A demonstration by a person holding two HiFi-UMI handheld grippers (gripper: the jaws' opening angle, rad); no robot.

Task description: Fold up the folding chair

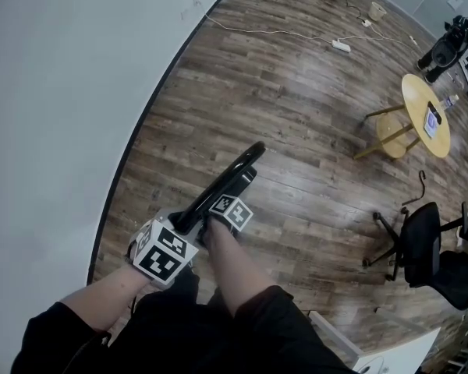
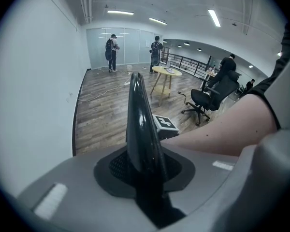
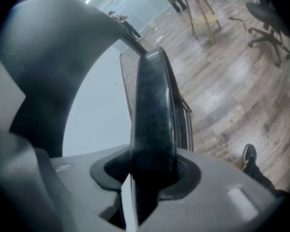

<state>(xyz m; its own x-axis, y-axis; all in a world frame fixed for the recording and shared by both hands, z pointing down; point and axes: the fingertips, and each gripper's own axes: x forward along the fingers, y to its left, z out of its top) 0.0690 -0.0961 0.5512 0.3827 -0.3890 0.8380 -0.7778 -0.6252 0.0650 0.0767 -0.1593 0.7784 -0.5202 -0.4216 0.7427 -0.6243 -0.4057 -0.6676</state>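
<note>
Underfoot, a wood-plank floor; along the left, a pale wall. Close in front of the person and near that wall, a black folding chair, seen edge-on as a thin slab. Well apart on the right, a black office chair and a round yellow table. On the folding chair's near edge, left gripper pinching the thin rim. Just beside it, right gripper clamped on the thicker edge.

folding chair is standing folded flat, edge-on over the wood floor | left gripper and right gripper are gripping the chair's near end | white wall is running left of the chair | yellow table and office chair are standing well right of it
</note>
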